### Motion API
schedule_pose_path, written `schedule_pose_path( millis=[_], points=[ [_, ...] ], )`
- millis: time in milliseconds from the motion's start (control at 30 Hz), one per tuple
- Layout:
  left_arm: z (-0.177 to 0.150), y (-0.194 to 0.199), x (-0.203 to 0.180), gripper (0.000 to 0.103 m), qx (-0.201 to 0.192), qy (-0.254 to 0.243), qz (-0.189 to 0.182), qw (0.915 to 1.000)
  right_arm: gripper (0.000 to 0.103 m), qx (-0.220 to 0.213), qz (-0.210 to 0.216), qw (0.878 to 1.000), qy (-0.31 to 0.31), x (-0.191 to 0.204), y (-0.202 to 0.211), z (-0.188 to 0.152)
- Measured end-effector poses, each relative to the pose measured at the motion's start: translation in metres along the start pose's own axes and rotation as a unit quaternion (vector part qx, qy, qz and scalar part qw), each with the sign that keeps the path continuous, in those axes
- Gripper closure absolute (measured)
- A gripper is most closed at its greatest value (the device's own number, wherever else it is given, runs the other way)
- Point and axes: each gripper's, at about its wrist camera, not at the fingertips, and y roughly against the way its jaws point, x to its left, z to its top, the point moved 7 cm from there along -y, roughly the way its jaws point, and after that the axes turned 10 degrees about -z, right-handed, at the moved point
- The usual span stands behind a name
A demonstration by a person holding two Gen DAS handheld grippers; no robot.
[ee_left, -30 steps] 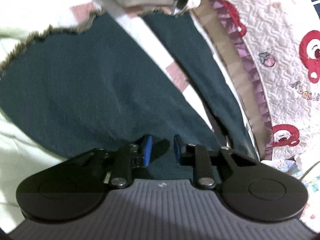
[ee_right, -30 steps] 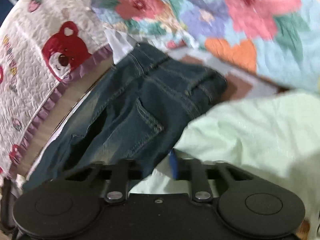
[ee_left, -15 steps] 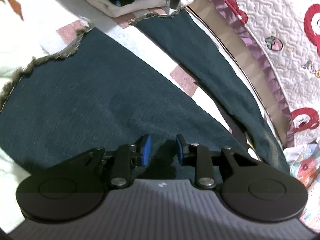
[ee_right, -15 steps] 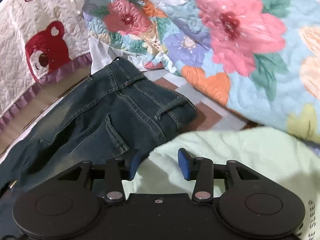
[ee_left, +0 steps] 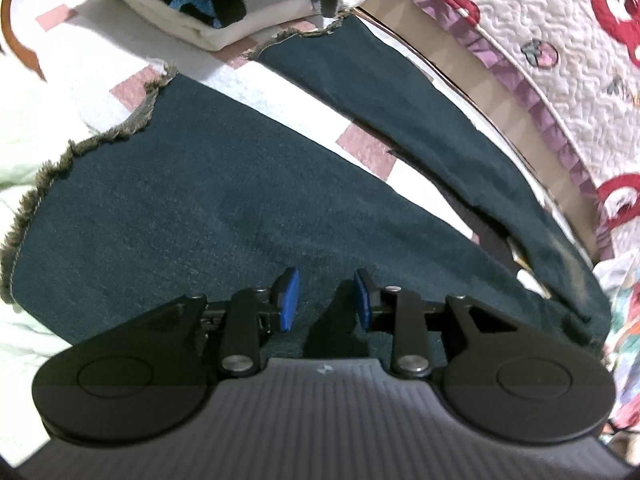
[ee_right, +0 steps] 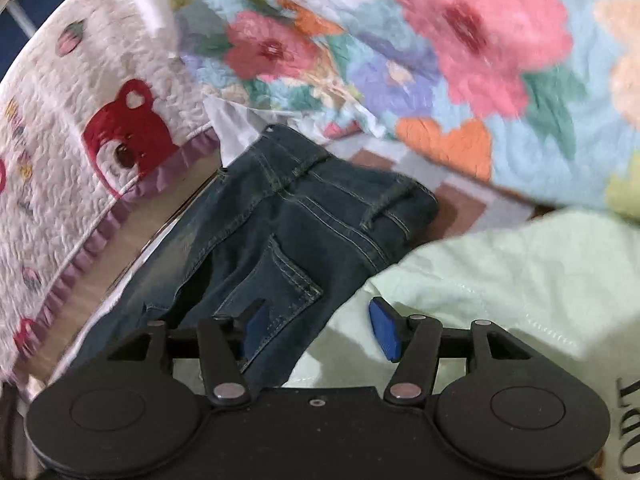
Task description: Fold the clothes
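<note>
A: Where are the dark blue denim jeans [ee_left: 192,208] now?

B: They lie spread flat on the bed's white sheet with pink squares [ee_left: 362,146]. The two legs with frayed hems point apart, toward a stack of folded light clothes [ee_left: 248,12]. In the right view the waist and back pocket [ee_right: 288,276] are near a pale green garment [ee_right: 500,280] that covers one edge.

A: And the left hand-held gripper [ee_left: 326,300]?

B: It is released, jaws apart, low over the wide leg and holding nothing. The right hand-held gripper [ee_right: 320,324] is also wide apart and empty, over the hip of the jeans.

A: How to do the fold well, in your opinion?

B: I think each gripper should pinch only one layer edge, one at the hem and one at the waist, and bring one leg over the other so the seams meet. The denim looks stiff and heavy, so a shallow pinch may slip. The green garment should stay out of the grip.
</note>
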Motion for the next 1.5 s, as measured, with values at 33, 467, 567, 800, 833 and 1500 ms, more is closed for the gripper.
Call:
schedule_pose_path(
  millis=[33,467,567,800,833,1500],
  points=[
    [0.0,-0.001,0.0,0.071,0.001,-0.003,0.0,1.0,0.04,-0.001,0.002,1.0,0.013,0.006,0.003,-0.001],
    [0.001,-0.001,0.021,0.071,-0.02,0.063,-0.046,0.9967,0.041,0.204,0.132,0.97,0.013,0.089,-0.047,-0.06],
    [0.002,-0.001,0.023,0.071,-0.022,0.07,-0.046,0.9963,0.041,0.22,0.115,0.969,-0.012,0.087,-0.052,-0.061],
    [0.003,-0.002,0.024,0.071,-0.021,0.061,-0.039,0.9971,0.042,0.266,0.06,0.961,-0.041,0.082,-0.046,-0.067],
    [0.003,-0.002,0.024,0.071,-0.02,0.062,-0.039,0.9971,0.042,0.272,0.052,0.96,-0.045,0.082,-0.045,-0.068],
    [-0.007,0.049,0.047,0.062,-0.013,0.101,0.002,0.9948,0.092,0.001,0.112,0.992,0.061,0.133,-0.021,0.002]
  ],
)
